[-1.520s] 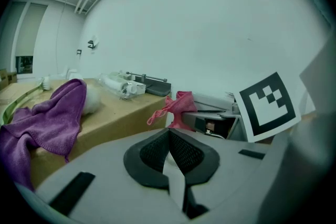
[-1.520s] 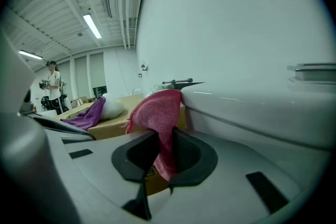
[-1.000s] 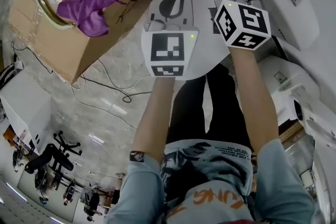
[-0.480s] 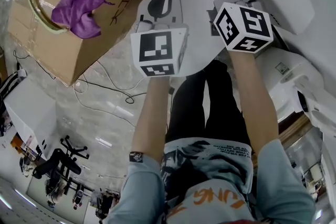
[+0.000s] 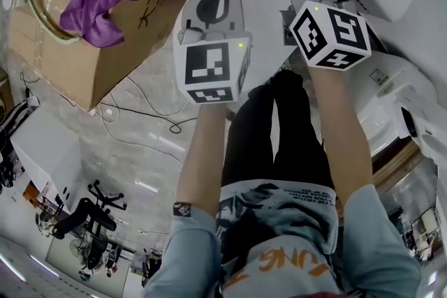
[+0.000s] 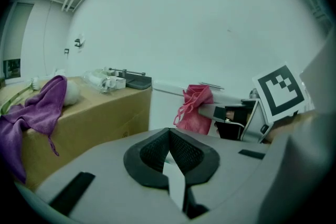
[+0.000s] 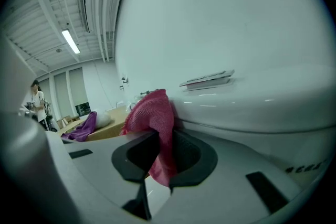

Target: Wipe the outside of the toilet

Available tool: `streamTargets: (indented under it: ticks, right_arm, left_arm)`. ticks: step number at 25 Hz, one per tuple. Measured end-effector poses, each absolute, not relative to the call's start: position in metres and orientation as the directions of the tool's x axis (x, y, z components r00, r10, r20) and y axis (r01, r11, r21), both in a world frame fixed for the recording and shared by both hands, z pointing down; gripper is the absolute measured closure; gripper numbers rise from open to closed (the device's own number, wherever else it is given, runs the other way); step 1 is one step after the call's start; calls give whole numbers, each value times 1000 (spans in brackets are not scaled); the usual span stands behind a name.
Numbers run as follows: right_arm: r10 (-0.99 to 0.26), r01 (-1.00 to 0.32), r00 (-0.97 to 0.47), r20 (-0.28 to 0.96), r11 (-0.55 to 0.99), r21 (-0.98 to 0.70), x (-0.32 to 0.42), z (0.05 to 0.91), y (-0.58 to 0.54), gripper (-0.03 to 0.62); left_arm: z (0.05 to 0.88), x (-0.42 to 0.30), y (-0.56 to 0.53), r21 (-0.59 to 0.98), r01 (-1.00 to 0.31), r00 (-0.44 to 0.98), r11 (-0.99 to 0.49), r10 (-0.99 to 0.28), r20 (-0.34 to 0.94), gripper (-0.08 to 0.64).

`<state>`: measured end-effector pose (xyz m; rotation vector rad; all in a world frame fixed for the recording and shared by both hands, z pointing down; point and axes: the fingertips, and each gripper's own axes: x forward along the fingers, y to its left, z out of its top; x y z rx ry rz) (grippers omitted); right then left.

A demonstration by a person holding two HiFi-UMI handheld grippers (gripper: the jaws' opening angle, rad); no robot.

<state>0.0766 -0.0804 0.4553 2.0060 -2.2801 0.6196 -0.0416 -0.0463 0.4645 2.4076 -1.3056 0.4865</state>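
1. The right gripper was clamped on a pink cloth, which hung bunched between its jaws.
2. The cloth sat at the white outer wall of the toilet, apparently touching it below the lid seam.
3. The left gripper had its jaws together with nothing between them, and it stood beside the right one.
4. Judged step: wiping under way. The next move calls for pressing the cloth flat and drawing it along the wall.
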Motion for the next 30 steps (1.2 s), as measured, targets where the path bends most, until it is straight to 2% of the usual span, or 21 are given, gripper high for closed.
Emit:
streamTargets:
  ticks: [14,30]
  right_arm:
    - [-954,-922,-36,297,-83,-379,119,456,-35,512]
    - [-933,-890,92,347,-233,-392,173,462,23,512]
  left_arm:
    - [469,-4,-31,157,-813,560,-561,-678,477,540]
    - [477,36,-15,179,-778,601,-602,-630,493,540]
